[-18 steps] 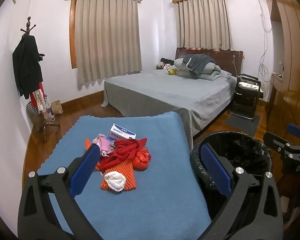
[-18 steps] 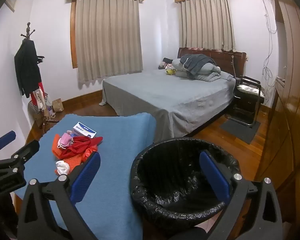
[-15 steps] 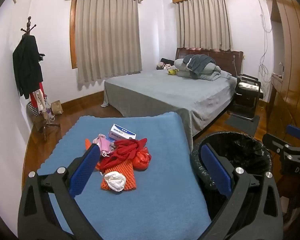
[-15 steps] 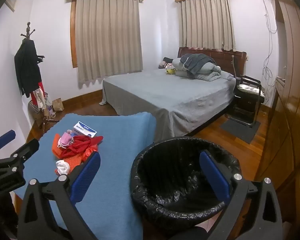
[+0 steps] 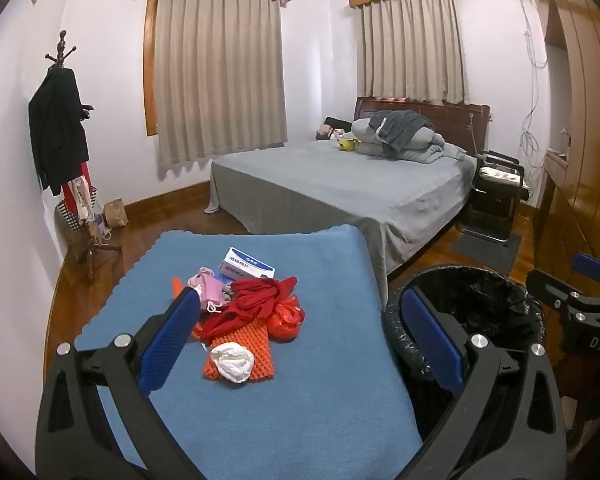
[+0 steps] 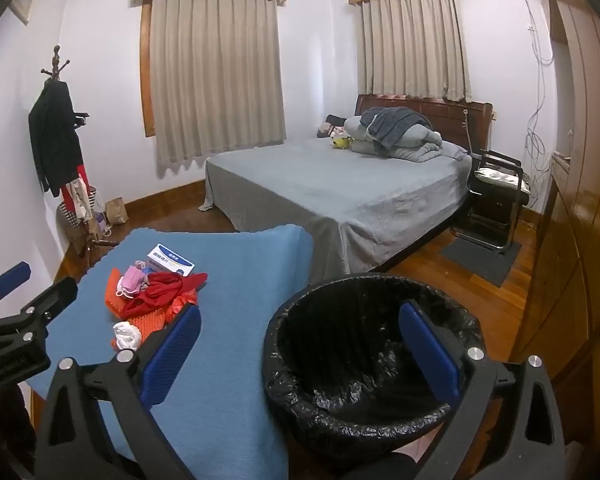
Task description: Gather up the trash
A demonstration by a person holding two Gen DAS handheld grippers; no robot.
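Left wrist view: a bedroom, seen over a table under a blue cloth (image 5: 332, 392).
Left gripper (image 5: 300, 340): jaws spread wide, nothing between the pads, held above the near part of the cloth.
Trash pile: middle of the cloth; a white crumpled wad (image 5: 233, 356) lies on orange ridged foam (image 5: 256, 340), with red fabric (image 5: 256, 300), a red plastic bag (image 5: 286, 316), a pink mask (image 5: 209, 283) and a blue-and-white box (image 5: 249, 266) behind.
Bin (image 5: 476, 300): black-lined, just right of the table.
Right gripper (image 5: 580, 296): partly visible at the right edge.

Right wrist view: same room, from further right.
Right gripper (image 6: 300, 340): jaws wide, empty, above the bin (image 6: 364, 364).
Trash pile (image 6: 152, 300): on the cloth, left of the bin, apart from both grippers.
Left gripper (image 6: 24, 300): at the left edge.
Background: a grey bed (image 6: 340, 188).
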